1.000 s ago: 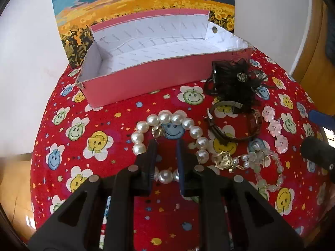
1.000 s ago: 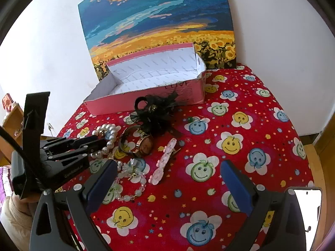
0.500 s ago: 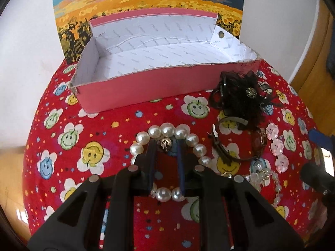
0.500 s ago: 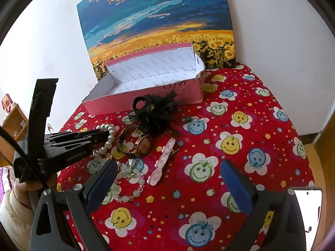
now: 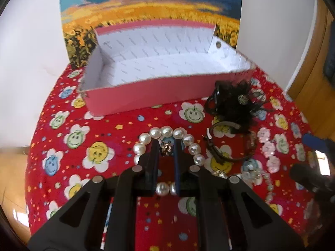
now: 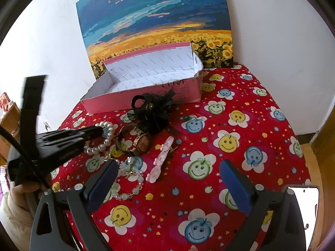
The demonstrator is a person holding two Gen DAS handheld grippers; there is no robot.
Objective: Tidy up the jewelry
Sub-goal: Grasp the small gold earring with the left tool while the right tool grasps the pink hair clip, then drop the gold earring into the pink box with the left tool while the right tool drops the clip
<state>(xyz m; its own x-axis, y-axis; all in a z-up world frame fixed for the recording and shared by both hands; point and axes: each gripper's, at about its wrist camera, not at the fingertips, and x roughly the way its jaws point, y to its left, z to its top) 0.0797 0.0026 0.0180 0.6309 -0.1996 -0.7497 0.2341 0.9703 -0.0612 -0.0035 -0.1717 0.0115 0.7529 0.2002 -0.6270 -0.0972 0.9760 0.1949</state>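
A pearl bracelet [image 5: 189,140] with a small gold charm [image 5: 166,149] hangs around my left gripper [image 5: 166,146]. The fingers sit inside its loop, a narrow gap between them, and the near pearls show between them. In the right wrist view the bracelet [image 6: 107,135] dangles from the left gripper [image 6: 95,130] just above the cloth. My right gripper [image 6: 167,179] is wide open and empty over the red cloth. The pink box [image 5: 146,96] with a white inside stands open at the back; it also shows in the right wrist view [image 6: 146,98].
On the red smiley cloth [image 6: 230,146] lie a black feather hair piece [image 6: 152,108], a watch [image 6: 142,142], a pink hair clip [image 6: 160,161], a clear bead bracelet [image 6: 132,177] and a small green earring [image 6: 188,117]. A painting [image 6: 155,21] leans on the wall behind.
My left gripper has lifted and moved toward the box with the pearl bracelet looped on its fingers. The right gripper has not moved.
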